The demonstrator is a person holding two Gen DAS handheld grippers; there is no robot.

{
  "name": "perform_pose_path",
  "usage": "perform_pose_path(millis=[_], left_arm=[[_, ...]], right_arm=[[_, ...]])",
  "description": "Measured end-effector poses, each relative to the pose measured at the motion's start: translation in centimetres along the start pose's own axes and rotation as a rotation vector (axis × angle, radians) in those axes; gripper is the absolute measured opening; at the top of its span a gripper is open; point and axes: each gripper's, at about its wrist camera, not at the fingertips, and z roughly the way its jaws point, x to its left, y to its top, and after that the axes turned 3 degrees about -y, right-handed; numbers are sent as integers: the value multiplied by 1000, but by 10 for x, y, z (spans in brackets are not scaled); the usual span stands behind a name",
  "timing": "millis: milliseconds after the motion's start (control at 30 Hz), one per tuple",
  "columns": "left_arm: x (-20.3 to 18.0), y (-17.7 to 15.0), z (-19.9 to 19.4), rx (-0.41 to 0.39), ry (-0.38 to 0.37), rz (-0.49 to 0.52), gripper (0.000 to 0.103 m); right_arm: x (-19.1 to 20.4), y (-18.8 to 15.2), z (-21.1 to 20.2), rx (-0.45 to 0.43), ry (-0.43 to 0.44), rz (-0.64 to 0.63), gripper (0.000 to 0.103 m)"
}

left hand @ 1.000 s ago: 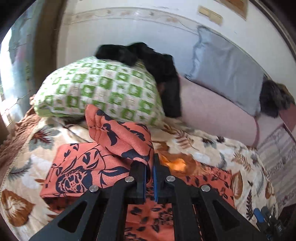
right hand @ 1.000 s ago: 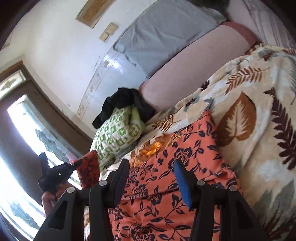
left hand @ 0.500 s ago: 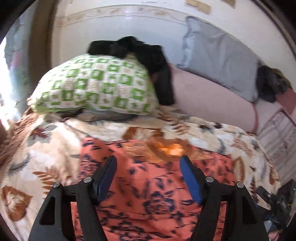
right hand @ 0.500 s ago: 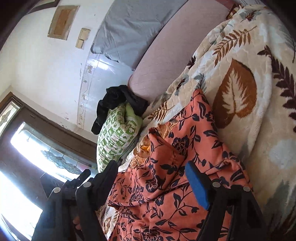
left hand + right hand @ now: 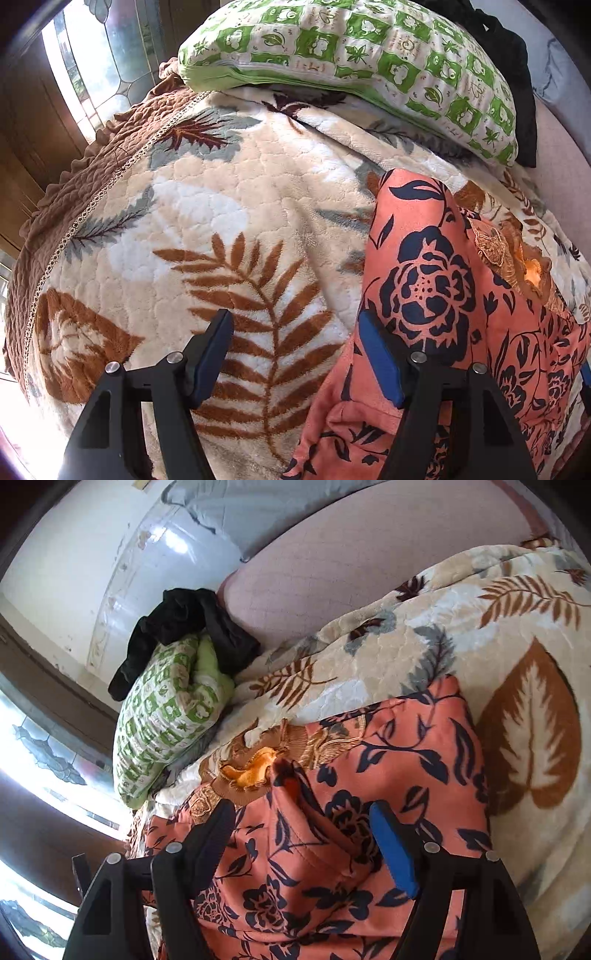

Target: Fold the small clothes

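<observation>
both my left gripper and right gripper stood wide and empty; the orange floral garment lay on the leaf-print blanket, sleeves seemingly folded in, further folds left.

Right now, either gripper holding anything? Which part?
Nothing held. Left gripper is open over the leaf-print blanket, beside the orange floral garment. Right gripper is open above the garment, pads not pressing on it.

No legible text or labels
</observation>
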Motion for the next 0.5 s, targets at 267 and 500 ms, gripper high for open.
perform_pose_path(millis=[267, 500], left_arm=[[-1, -1, -1, 13, 20, 9, 71], [-20, -6, -11, -52, 28, 62, 71]], right_arm=[[41, -25, 37, 129, -294, -331, 10], [45, 5, -36, -74, -409, -237, 14]])
